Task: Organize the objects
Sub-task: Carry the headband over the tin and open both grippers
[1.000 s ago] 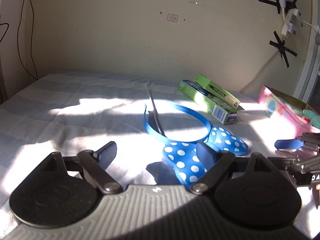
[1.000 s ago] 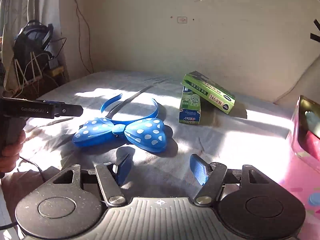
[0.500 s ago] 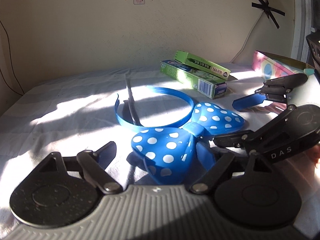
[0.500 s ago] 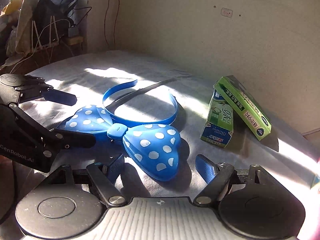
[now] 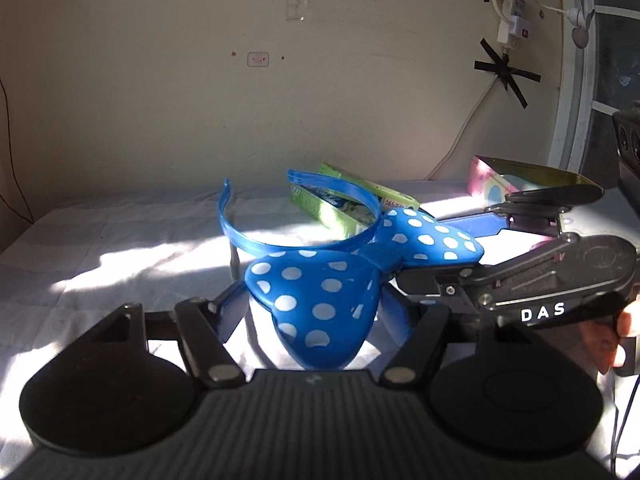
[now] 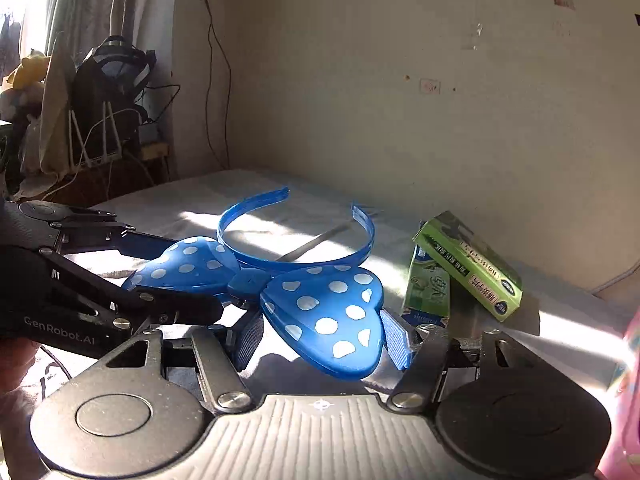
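Note:
A blue headband with a big white-dotted bow hangs just above the bed, its band tilted up. One lobe of the bow sits between the fingers of my left gripper, whose jaws are closing, pads against the lobe's sides. In the right wrist view the other lobe lies between the fingers of my right gripper, also closing and pressing on it. Each view shows the other gripper: the right gripper comes in from the right, the left gripper from the left.
Two green toothpaste boxes lean on each other behind the headband, near the wall. A pink open box stands at the right. The sunlit bedsheet spreads to the left. Cables and bags crowd the far left corner.
Both grippers have closed in on the bow's two lobes. The headband has come up off the sheet and its band now tilts upward.

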{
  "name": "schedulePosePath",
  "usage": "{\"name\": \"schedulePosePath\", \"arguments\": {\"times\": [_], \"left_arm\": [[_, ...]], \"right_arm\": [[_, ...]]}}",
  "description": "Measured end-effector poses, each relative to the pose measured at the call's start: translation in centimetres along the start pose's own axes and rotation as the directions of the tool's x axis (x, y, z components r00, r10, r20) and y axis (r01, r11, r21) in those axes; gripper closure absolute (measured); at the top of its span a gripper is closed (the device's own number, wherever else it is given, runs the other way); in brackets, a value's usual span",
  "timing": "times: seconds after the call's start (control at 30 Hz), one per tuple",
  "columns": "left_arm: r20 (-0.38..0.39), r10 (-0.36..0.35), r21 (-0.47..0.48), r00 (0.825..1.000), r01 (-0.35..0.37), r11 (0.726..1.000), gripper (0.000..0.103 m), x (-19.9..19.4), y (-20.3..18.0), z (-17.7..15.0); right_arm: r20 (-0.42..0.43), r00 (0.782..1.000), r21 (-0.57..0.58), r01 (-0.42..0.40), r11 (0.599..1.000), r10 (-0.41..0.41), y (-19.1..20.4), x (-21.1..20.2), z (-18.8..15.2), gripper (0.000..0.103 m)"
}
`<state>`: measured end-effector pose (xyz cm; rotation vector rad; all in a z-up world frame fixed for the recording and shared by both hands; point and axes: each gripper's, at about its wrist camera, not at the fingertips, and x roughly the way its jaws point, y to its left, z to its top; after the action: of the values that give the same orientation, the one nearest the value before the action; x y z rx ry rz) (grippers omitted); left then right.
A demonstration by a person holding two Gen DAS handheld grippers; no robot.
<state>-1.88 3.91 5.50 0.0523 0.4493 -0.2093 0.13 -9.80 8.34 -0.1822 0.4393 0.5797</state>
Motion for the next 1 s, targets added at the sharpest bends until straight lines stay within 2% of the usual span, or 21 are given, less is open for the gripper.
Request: {"name": "schedulePosePath", "arguments": {"times": [0.1,0.2,0.3,0.4,0.47,0.63,0.7,0.8,0.87,1.0], "left_arm": [[0.037,-0.048,0.063,0.998,0.046,0.997,0.031,0.3,-3.2,2.3],[0.062,-0.132,0.141,0.989,0.122,0.982,0.031,2.1,-8.1,5.1],[0.077,-0.217,0.196,0.973,0.198,0.960,0.031,4.1,-12.8,7.1],[0.067,-0.316,0.241,0.947,0.292,0.926,0.031,7.2,-18.2,8.6],[0.032,-0.368,0.246,0.929,0.350,0.904,0.031,9.6,-21.2,9.4],[-0.025,-0.416,0.269,0.909,0.407,0.873,0.032,13.9,-27.1,10.4],[-0.044,-0.399,0.264,0.916,0.396,0.880,0.032,15.4,-28.5,10.6],[-0.075,-0.332,0.275,0.940,0.339,0.900,0.027,17.1,-30.1,10.6],[-0.092,-0.280,0.276,0.956,0.295,0.915,0.025,17.7,-30.6,10.6],[-0.119,-0.266,0.244,0.956,0.288,0.926,0.025,17.0,-29.7,10.3]], "right_arm": [[0.058,0.995,0.003,0.084,0.996,-0.084,-1.5,-3.2,0.2,0.046],[0.095,0.976,0.026,0.195,0.980,-0.197,-4.7,-6.6,-0.2,0.046],[0.103,0.949,0.087,0.289,0.953,-0.297,-8.9,-10.1,-1.4,0.046],[0.083,0.916,0.139,0.380,0.914,-0.393,-13.4,-13.1,-3.1,0.046],[0.057,0.895,0.167,0.429,0.888,-0.443,-16.0,-14.3,-4.1,0.046],[-0.010,0.869,0.264,0.480,0.837,-0.495,-22.5,-15.7,-6.9,0.047],[-0.041,0.859,0.291,0.498,0.817,-0.510,-24.3,-15.5,-7.9,0.047],[-0.098,0.834,0.284,0.547,0.787,-0.544,-26.0,-14.3,-8.6,0.050],[-0.136,0.817,0.268,0.575,0.773,-0.560,-26.3,-13.5,-8.8,0.046],[-0.133,0.779,0.204,0.626,0.752,-0.613,-25.1,-13.6,-9.0,0.032]]}}
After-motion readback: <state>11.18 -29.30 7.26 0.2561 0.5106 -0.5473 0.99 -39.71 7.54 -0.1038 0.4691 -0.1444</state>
